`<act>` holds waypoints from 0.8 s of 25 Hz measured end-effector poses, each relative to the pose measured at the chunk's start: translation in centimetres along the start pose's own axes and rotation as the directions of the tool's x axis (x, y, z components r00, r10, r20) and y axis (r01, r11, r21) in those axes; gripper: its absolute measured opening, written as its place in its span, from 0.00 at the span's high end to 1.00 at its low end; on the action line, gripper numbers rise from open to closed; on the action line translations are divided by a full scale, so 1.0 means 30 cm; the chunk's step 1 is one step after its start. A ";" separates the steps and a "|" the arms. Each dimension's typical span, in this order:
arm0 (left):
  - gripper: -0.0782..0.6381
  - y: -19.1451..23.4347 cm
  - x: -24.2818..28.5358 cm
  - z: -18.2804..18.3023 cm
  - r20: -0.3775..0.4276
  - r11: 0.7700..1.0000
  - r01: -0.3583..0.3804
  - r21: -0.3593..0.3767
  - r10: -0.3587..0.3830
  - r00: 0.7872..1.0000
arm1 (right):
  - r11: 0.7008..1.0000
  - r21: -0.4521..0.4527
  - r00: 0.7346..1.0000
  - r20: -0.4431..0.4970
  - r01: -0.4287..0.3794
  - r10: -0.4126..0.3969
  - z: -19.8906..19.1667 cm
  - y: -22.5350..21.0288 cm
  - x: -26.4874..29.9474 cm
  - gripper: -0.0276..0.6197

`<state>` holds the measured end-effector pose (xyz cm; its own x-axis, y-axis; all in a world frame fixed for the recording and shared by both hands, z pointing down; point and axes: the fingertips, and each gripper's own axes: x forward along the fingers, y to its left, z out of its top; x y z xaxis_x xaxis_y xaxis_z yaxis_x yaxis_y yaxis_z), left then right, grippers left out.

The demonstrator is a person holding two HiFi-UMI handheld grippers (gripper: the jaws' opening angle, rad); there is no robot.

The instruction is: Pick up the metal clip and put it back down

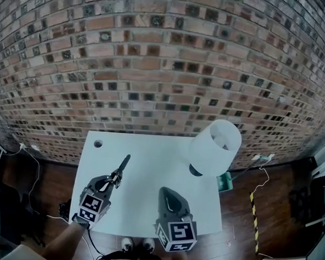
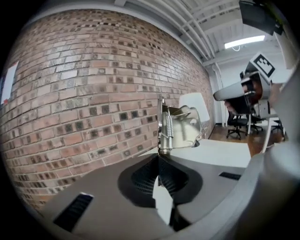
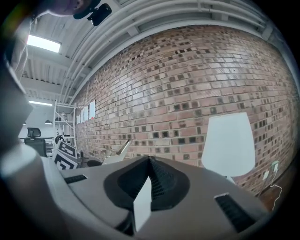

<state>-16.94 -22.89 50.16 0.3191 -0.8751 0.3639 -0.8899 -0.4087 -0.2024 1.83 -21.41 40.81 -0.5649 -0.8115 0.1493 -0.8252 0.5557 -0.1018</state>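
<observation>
The left gripper [image 1: 116, 178] is held over the left part of the table [image 1: 150, 153], near the left edge and well inside the front edge. In the left gripper view, its jaws are seen closed on the clip [image 2: 171, 126], which is clamped at its lower end and stands up from the jaw tips with its spring exposed. In the head view, the clip [image 1: 123, 165] is seen projecting from the jaws toward the rear right, over the table. Whether it touches the table cannot be told.

The right gripper [image 1: 164, 192] is held over the front centre of the table, close to the front edge. In the right gripper view, its jaws [image 3: 150, 160] are seen pressed together with nothing between them.

The two grippers are well apart, and bare table surface is seen between them. More bare surface is seen from the clip's tip to the rear edge, which lies against the wall [image 1: 156, 60]. A hole [image 1: 98, 143] is located at the rear left corner, near the left edge. The lamp [image 1: 216, 146] is placed at the rear right corner; its shade is seen reaching past the right edge. The lamp is well apart from both grippers.
</observation>
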 end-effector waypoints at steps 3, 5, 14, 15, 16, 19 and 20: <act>0.86 -0.001 0.095 -0.059 -0.063 0.996 0.016 0.091 -0.011 0.998 | 1.000 0.016 1.000 -0.014 0.004 -0.004 -0.028 -0.021 0.009 0.97; 0.86 -0.001 0.152 -0.094 -0.101 0.990 0.036 0.136 -0.022 0.995 | 0.999 0.029 1.000 -0.024 0.013 -0.013 -0.047 -0.040 0.017 0.97; 0.86 -0.022 0.333 -0.246 -0.249 0.973 0.105 0.207 -0.051 0.967 | 0.997 0.074 0.997 -0.071 0.036 -0.031 -0.130 -0.118 0.059 0.97; 0.86 -0.029 0.351 -0.257 -0.265 0.968 0.117 0.220 -0.056 0.963 | 0.996 0.078 0.996 -0.076 0.042 -0.036 -0.139 -0.130 0.064 0.97; 0.86 -0.033 0.370 -0.267 -0.278 0.963 0.128 0.238 -0.058 0.959 | 0.995 0.082 0.996 -0.081 0.049 -0.042 -0.147 -0.143 0.068 0.97; 0.86 -0.031 0.426 -0.290 -0.309 0.938 0.152 0.311 -0.052 0.950 | 0.994 0.090 0.994 -0.091 0.065 -0.057 -0.169 -0.175 0.088 0.97; 0.86 -0.023 0.442 -0.297 -0.318 0.930 0.155 0.332 -0.044 0.947 | 0.993 0.094 0.994 -0.093 0.068 -0.059 -0.174 -0.180 0.096 0.97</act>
<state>-15.00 -31.89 63.21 0.2381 -0.7284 0.6424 -0.6705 -0.6018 -0.4339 4.67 -25.81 46.94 -0.5129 -0.8225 0.2458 -0.8578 0.4801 -0.1834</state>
